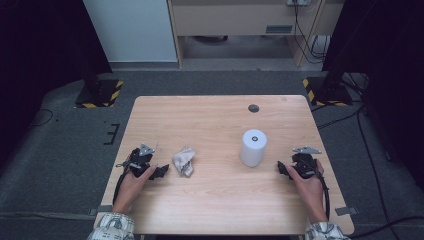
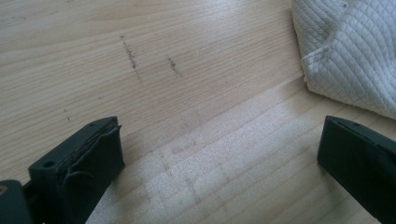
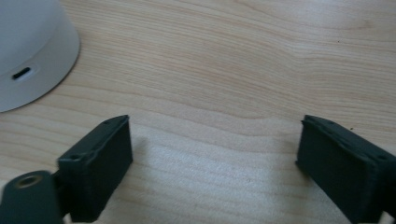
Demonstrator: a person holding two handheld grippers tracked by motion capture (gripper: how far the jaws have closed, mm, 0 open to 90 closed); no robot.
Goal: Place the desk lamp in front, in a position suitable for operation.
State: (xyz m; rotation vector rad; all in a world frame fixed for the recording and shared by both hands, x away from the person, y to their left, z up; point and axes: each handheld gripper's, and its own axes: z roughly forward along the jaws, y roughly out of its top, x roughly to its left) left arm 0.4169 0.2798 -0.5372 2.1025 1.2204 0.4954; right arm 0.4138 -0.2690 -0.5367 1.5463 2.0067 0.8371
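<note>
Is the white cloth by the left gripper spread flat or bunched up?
Bunched up: the white cloth lies as a crumpled heap with folds on the table.

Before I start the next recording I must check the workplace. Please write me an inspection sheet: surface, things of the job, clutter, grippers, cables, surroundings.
Surface: light wooden table; a few short dark scuff marks and a round dark spot near the far edge.
Job's things: crumpled white cloth lies beside the left gripper; white cylinder stands upright, apart from the right gripper.
Clutter: nothing seen.
Grippers: left gripper open, nothing between the jaws; right gripper open, nothing between the jaws; both rest on the table in the person's hands.
Cables: one cable trails from the left gripper; floor cables run at the right of the table.
Surroundings: grey carpet, two striped stand bases, wooden furniture behind.
</note>
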